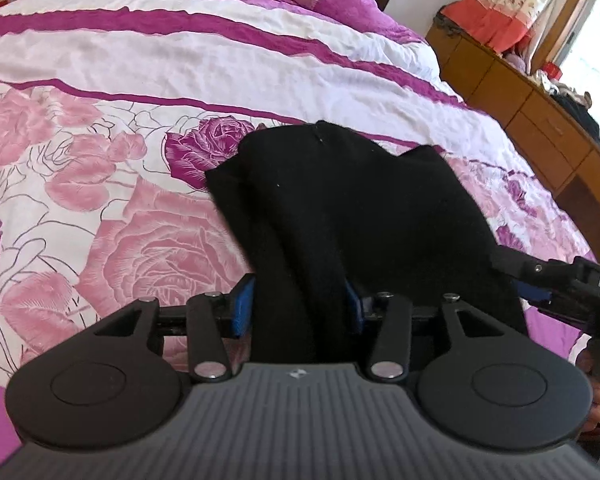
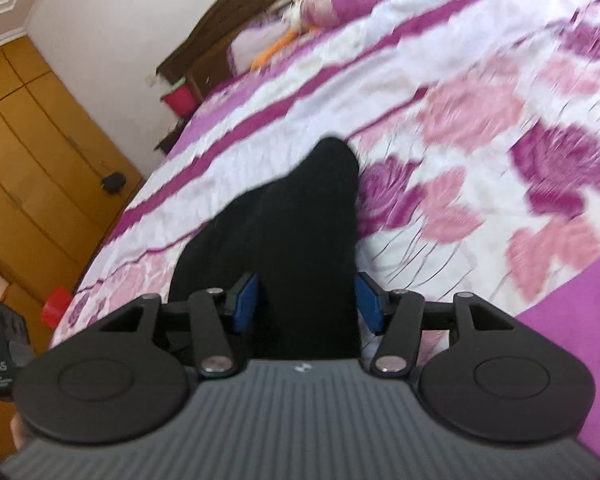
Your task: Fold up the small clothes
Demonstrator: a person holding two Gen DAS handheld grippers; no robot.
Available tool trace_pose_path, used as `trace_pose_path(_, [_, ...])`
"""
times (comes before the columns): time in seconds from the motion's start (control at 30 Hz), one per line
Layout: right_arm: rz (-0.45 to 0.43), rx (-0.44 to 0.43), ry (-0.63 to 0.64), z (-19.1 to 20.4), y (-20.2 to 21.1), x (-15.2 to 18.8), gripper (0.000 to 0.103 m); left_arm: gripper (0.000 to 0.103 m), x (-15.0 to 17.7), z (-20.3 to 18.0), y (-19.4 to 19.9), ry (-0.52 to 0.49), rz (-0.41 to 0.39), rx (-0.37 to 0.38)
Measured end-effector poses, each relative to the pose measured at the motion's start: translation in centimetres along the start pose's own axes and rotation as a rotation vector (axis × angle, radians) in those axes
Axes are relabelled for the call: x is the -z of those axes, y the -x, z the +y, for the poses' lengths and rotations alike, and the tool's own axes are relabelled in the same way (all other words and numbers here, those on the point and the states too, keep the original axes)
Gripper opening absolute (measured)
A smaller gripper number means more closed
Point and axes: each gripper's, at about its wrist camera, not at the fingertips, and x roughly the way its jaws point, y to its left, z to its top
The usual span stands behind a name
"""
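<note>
The black garment [image 1: 340, 208] lies on the floral bedspread [image 1: 100, 208], doubled over but with uneven far edges, so the fold looks partly done, with squaring-up left. Both the left gripper [image 1: 298, 306] and right gripper [image 2: 306, 302] stand half spread, cloth between the jaws with no visible pinch. Only the left view shows the window-side dresser [image 1: 540, 112]; only the right shows the wardrobe [image 2: 32, 152].

Black garment [image 1: 340, 208] on a pink-and-purple rose-patterned, white-striped bedspread [image 1: 140, 80].
</note>
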Motion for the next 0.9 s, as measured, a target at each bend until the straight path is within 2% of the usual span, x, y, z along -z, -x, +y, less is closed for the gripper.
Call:
trace_pose_path(0.13, [-0.042,0.011,0.044,0.7,0.2,-0.6,0.055,0.052,0.0,-0.7,0.2,-0.044,-0.012,-0.021])
trace_pose_path(0.23, [-0.005,0.046,0.115,1.2,-1.3,0.0,0.054,0.052,0.4,-1.1,-0.3,-0.083,-0.008,-0.062])
trace_pose_path(0.3, [0.022,0.079,0.152,1.0,-2.6,0.9,0.055,0.059,0.7,-1.2,-0.8,-0.112,-0.007,-0.094])
trace_pose_path(0.47, [0.053,0.026,0.085,-0.6,-4.1,2.0,0.055,0.061,1.2,-1.3,-1.1,-0.13,-0.018,-0.122])
trace_pose_path(0.63, [0.026,0.041,0.109,0.7,-1.8,1.5,0.057,0.062,1.1,-2.0,0.9,-0.128,-0.029,-0.138])
trace_pose_path(0.77, [-0.002,0.047,0.15,1.8,0.8,1.4,0.057,0.073,1.6,-3.1,3.2,-0.153,-0.039,-0.162])
trace_pose_path(0.9, [0.016,0.015,0.19,2.5,3.2,2.1,0.072,0.086,2.8,-3.9,4.8,-0.173,-0.035,-0.172])
